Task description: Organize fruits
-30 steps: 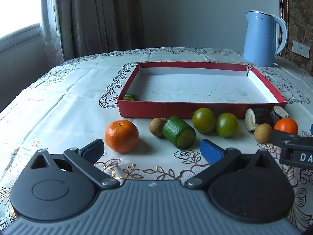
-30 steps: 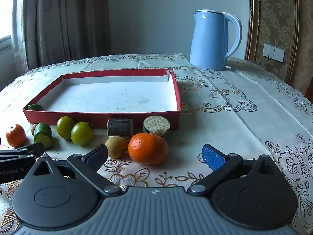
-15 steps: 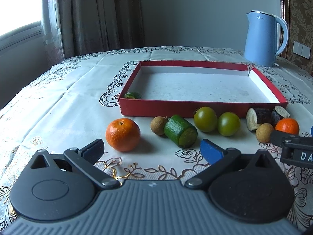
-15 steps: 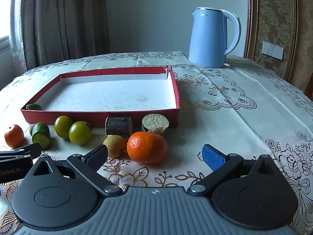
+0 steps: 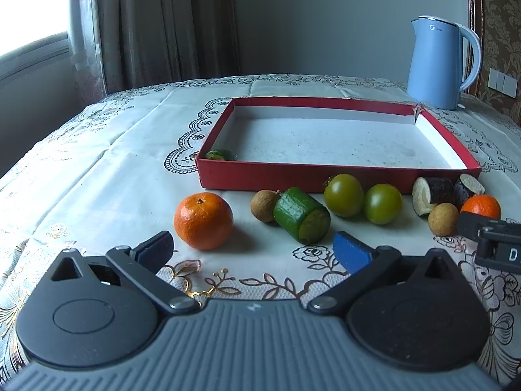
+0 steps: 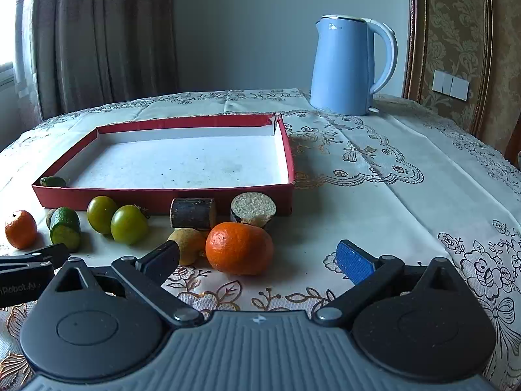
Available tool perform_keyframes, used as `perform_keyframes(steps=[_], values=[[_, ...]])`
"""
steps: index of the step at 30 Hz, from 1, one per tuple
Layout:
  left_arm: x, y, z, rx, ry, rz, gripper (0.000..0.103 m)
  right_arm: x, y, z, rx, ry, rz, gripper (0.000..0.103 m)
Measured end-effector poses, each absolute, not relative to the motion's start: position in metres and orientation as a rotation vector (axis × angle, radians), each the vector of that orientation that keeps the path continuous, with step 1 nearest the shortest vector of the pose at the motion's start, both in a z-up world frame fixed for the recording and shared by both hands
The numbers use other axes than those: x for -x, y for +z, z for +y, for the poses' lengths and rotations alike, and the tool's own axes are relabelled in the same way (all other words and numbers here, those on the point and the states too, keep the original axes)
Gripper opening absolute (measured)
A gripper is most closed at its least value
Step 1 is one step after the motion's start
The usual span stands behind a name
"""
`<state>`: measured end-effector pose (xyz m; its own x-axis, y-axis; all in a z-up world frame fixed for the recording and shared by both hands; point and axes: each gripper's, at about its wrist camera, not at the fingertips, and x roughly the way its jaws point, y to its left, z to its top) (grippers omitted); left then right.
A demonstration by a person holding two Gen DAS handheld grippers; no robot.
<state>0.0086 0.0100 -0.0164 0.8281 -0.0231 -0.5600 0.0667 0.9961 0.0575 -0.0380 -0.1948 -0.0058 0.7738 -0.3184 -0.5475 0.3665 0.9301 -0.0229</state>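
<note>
A red tray [image 5: 293, 176] [image 6: 162, 194] lies on the table with one small green fruit [image 5: 220, 154] in its near left corner. In front of it lie a tangerine [image 5: 203, 220], a longan [image 5: 264, 205], a green cucumber piece [image 5: 301, 215], two green tomatoes [image 5: 344, 195] [image 5: 383, 204], two dark cut pieces [image 6: 193, 212] [image 6: 253, 207], a second longan [image 6: 187, 244] and a second tangerine [image 6: 239, 247]. My left gripper [image 5: 254, 251] is open just short of the first tangerine. My right gripper [image 6: 259, 259] is open, with the second tangerine just ahead between its fingers.
A blue electric kettle [image 5: 438, 62] [image 6: 346, 65] stands behind the tray at the right. A lace-patterned cloth [image 6: 390, 169] covers the table. Curtains [image 5: 156, 26] hang behind at the left. A patterned chair back [image 6: 456, 32] rises at the right.
Both grippers have crept slightly forward and up, so the fruits sit a little closer and lower in view. Nothing was grasped or moved.
</note>
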Motion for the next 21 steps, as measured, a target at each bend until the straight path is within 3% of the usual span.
perform_keyframes(steps=[21], values=[[0.004,-0.021,0.026,-0.076,-0.063,0.566,0.103,0.042,-0.007,-0.197,-0.095,-0.379,0.583,0.103]])
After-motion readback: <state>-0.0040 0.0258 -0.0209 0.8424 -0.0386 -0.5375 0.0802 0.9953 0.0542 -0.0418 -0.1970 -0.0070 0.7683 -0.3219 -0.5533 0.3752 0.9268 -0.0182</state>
